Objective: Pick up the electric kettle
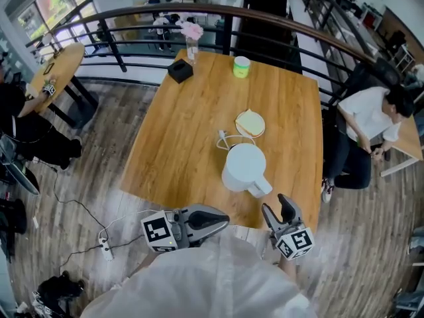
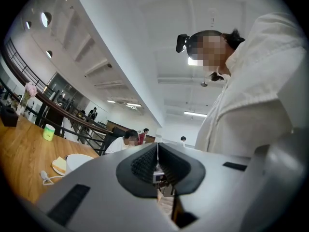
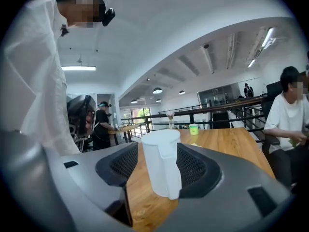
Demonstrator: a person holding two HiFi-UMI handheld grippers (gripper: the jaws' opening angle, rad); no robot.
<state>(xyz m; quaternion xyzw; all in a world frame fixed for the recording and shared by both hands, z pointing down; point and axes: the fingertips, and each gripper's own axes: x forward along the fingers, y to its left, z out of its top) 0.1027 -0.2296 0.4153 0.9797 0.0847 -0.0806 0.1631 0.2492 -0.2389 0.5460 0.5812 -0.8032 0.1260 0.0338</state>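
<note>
White electric kettle (image 1: 244, 166) stands upright on the wooden desk (image 1: 179, 124), long axis vertical, with its handle turned back toward your right tool (image 1: 277, 208), which sits just short of it. That tool is released: the jaws are spread wide, the handle lines up between them, and the pads are clear of it. Your left tool (image 1: 224, 218) is clenched on nothing, beside the right one at the desk's near edge. Beyond the kettle lies a round base with cord (image 1: 250, 122), then a green cup (image 1: 241, 66) near the curved railing (image 1: 132, 15).
</note>
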